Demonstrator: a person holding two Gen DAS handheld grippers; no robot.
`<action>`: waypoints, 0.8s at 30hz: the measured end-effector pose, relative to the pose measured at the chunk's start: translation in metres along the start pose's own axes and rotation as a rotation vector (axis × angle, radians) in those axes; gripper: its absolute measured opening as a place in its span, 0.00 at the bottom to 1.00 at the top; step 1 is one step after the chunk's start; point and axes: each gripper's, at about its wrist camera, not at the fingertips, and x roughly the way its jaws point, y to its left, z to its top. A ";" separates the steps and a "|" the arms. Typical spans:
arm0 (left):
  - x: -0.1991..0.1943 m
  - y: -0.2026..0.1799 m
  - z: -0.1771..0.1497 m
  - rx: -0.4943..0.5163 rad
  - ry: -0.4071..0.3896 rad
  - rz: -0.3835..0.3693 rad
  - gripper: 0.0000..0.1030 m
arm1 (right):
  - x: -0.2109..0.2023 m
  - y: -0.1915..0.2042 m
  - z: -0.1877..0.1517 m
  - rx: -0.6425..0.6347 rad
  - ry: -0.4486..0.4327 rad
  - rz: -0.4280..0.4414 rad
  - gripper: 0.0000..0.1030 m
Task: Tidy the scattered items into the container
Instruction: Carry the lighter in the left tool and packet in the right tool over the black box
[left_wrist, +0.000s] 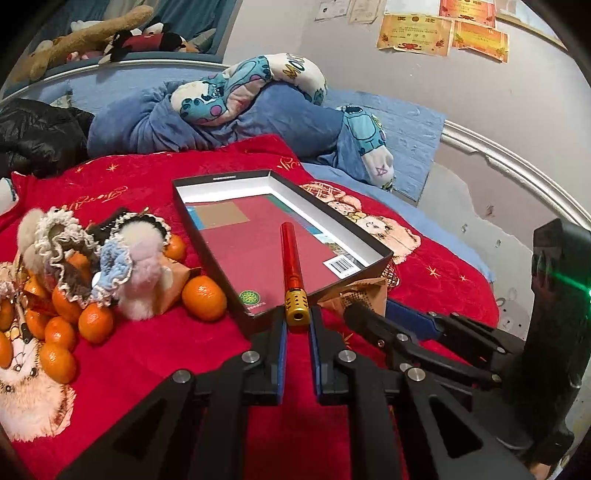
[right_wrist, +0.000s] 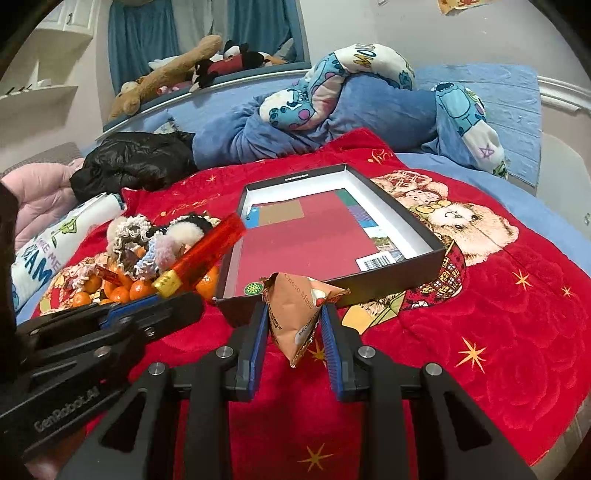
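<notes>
My left gripper (left_wrist: 297, 325) is shut on the gold end of a red tube (left_wrist: 291, 258), which points out over the near rim of the black box (left_wrist: 221, 175). The box lies on the red blanket and holds a red book (left_wrist: 251, 251). My right gripper (right_wrist: 295, 314) is shut on a brown snack packet (right_wrist: 295, 306), just before the box's (right_wrist: 406, 229) near wall. The right wrist view shows the left gripper (right_wrist: 166, 295) with the tube (right_wrist: 210, 247) at the left. In the left wrist view the right gripper (left_wrist: 373, 306) shows at the right.
Several mandarins (left_wrist: 203, 297) and fluffy scrunchies (left_wrist: 136, 258) are heaped left of the box on the red blanket (right_wrist: 498, 332). Behind lie a blue quilt (right_wrist: 369, 110), a printed plush pillow (right_wrist: 332, 74) and a black jacket (right_wrist: 136, 162). The bed edge and wall are at the right.
</notes>
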 end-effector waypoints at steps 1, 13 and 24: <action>0.000 0.000 0.001 0.006 0.001 0.000 0.11 | 0.001 -0.002 0.000 0.005 -0.001 0.001 0.26; 0.007 0.030 0.019 -0.062 0.001 -0.022 0.11 | 0.008 -0.008 0.017 0.059 -0.023 -0.051 0.26; 0.028 0.030 0.027 -0.077 0.059 -0.100 0.11 | 0.020 -0.016 0.035 0.079 -0.017 -0.062 0.26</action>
